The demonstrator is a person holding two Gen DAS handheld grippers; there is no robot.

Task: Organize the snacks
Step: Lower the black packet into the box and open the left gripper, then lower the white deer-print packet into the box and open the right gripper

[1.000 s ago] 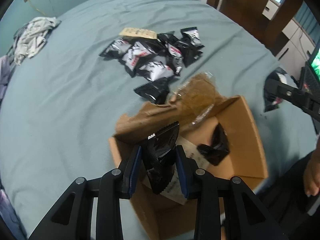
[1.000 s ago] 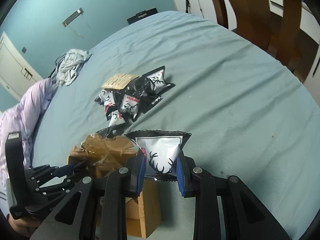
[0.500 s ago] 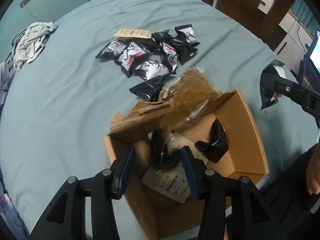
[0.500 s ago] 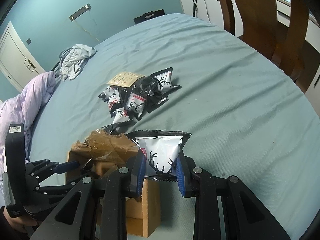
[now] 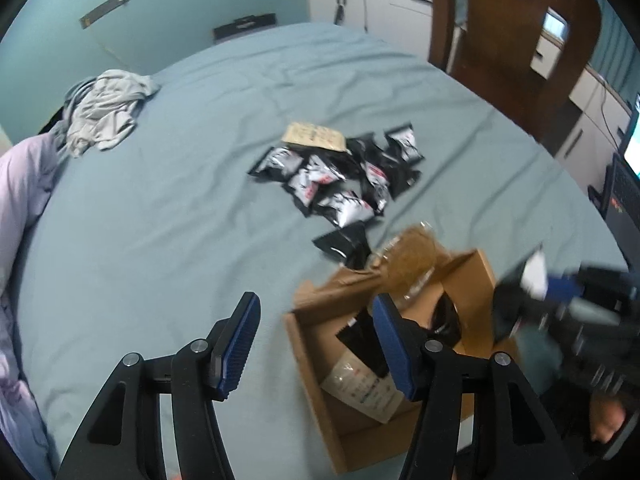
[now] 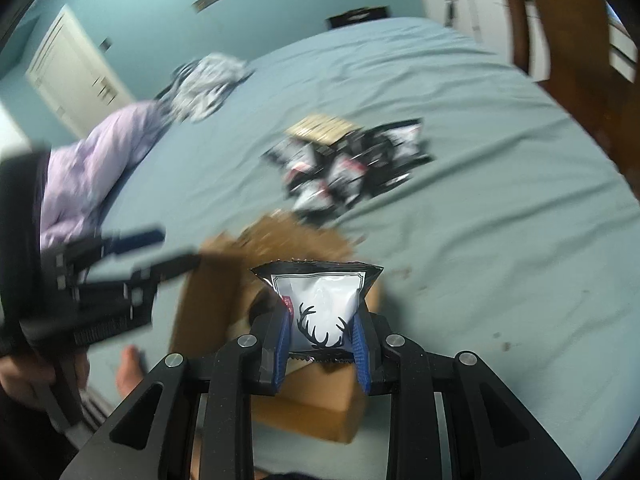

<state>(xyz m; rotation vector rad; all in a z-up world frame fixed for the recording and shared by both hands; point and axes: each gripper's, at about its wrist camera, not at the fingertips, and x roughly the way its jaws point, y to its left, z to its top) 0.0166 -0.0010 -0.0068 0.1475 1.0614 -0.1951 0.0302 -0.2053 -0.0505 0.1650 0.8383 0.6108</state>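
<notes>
An open cardboard box [image 5: 308,376] stands on the blue-green bed near the front edge, with black snack packets [image 5: 362,334] and a pale sachet inside. My left gripper [image 5: 316,304] hovers over the box's left rim; its jaws are opening and nothing is between them. A pile of black-and-white snack packets [image 5: 344,176] lies beyond the box. My right gripper [image 6: 322,316] is shut on a white packet with black antlers [image 6: 320,288] and holds it above the box [image 6: 208,292]. In the right wrist view, the left gripper [image 6: 160,250] shows blurred at the left.
A beige packet [image 5: 314,136] tops the pile. A grey cloth [image 5: 104,116] and a lilac duvet [image 5: 20,192] lie at the left. A wooden chair [image 5: 500,40] and a laptop [image 5: 624,192] stand at the right. A bare foot [image 6: 130,372] shows beside the box.
My left gripper let its black packet drop into the box, opened wide and rose. My right gripper carried the antler packet leftward, over the box.
</notes>
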